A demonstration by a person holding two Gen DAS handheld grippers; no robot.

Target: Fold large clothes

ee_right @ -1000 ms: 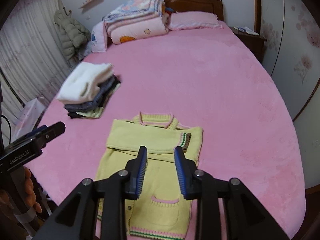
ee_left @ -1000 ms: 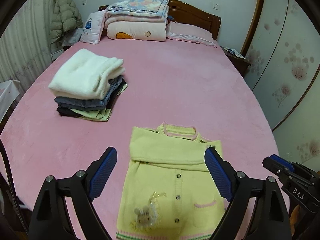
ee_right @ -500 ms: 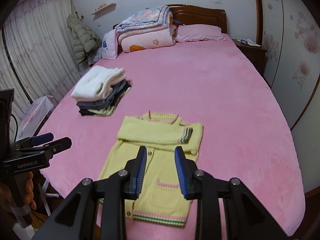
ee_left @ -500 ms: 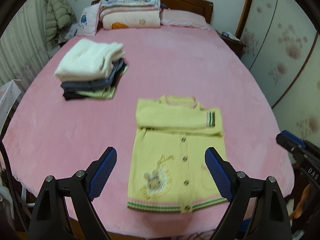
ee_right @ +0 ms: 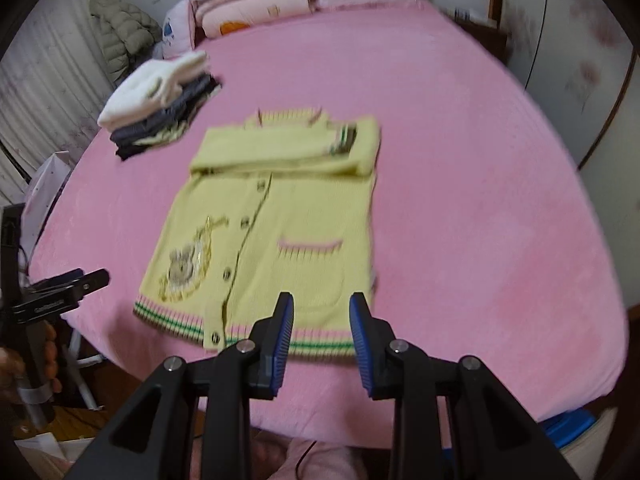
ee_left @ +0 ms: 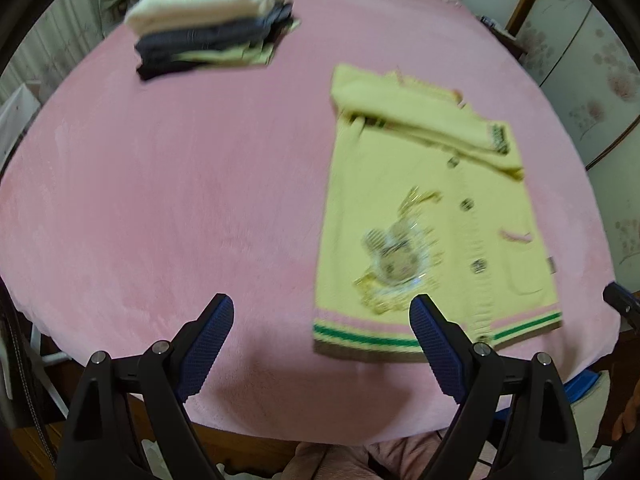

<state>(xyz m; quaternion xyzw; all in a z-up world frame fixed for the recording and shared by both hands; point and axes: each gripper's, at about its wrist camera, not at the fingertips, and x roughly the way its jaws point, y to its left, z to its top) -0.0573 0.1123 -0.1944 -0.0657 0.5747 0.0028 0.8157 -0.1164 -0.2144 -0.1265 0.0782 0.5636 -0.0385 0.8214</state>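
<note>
Your yellow cardigan (ee_right: 272, 216) lies flat near the bed's (ee_right: 460, 200) foot edge, sleeves folded across its chest, striped hem toward you. Your right tongs (ee_right: 321, 312) hover over that hem by the pocket, jaws narrow with nothing between them. Your left tongs (ee_left: 320, 312) stand wide and empty above the hem's left corner. A stack of folded clothes (ee_left: 212, 28) sits toward the bed's far left side
</note>
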